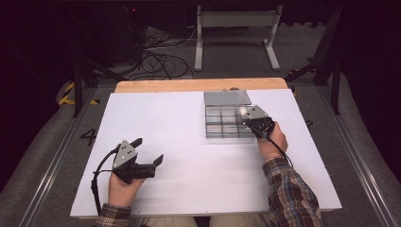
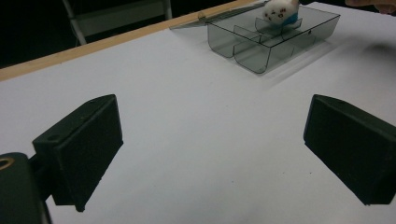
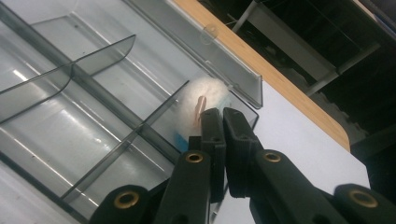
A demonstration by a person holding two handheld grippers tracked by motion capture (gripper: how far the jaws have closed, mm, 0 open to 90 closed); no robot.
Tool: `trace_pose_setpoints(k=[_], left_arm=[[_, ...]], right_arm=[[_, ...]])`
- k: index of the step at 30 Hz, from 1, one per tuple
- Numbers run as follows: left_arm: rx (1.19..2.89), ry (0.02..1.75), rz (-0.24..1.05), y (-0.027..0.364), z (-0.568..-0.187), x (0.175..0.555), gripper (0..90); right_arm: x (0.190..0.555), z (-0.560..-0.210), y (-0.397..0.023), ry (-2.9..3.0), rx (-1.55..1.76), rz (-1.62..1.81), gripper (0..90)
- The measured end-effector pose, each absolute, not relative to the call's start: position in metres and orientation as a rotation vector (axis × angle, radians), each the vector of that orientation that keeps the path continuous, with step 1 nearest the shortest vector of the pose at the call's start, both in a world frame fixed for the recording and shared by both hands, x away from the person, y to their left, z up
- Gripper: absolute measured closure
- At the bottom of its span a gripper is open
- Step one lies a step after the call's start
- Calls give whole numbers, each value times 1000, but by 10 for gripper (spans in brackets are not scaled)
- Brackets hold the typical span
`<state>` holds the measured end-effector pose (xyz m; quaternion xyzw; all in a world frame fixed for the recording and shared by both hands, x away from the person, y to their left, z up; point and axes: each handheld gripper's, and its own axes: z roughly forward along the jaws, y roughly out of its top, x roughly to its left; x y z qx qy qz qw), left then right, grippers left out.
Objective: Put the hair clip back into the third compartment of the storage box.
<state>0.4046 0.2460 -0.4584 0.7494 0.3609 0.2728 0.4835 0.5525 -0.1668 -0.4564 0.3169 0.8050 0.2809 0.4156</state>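
A smoky clear divided box [image 1: 222, 124] lies on the white table top, its lid [image 1: 227, 98] folded open behind it. A small white plush toy [image 1: 243, 112] with a blue base sits in the box's far right compartment [image 3: 198, 105], also seen across the table [image 2: 280, 10]. My right gripper [image 3: 219, 114] is shut, jaws pressed together, tips right against the toy [image 1: 249, 119]. Whether any fur is pinched between them I cannot tell. My left gripper [image 1: 149, 151] rests near the table's front left, open wide, nothing between its pads [image 2: 84, 149].
The white board [image 1: 179, 156] lies on a wooden table whose far edge [image 1: 198, 85] shows behind the box. Beyond it stand a metal frame [image 1: 234, 33] and loose cables [image 1: 161, 59] on the floor. Dark rails run along both sides.
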Motion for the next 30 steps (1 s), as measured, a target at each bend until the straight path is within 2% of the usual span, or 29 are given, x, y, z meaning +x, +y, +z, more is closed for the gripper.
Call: trace_pose_setpoints(k=[3,5,8,12,15,17,18,19,21,30], left_arm=[[1827,880,665,246,-458,405,52],[1817,884,659,246,-459,404,52],[1823,882,660,246,-459,405,52],[1828,878,662,246,-458,405,52],[1828,878,663,246,-458,405,52],[1822,882,660,246,-459,405,52],[1824,881,659,246,-459,405,53],[1824,882,659,246,-459,405,52],[1824,882,658,246,-459,405,52],[1819,887,659,246,-459,405,53]], right_arm=[[553,-459,-163,2056,780,704,850],[555,-461,-163,2080,801,732,750],[555,-460,-165,2092,824,787,738],[555,-455,-171,2088,849,896,624],[556,-450,-177,2068,891,1001,597],[556,-448,-180,2051,922,1075,645],[557,-447,-181,2041,945,1114,697],[557,-446,-183,2022,981,1171,795],[559,-445,-183,2006,1003,1199,875],[573,-451,-173,2009,1075,1162,900]])
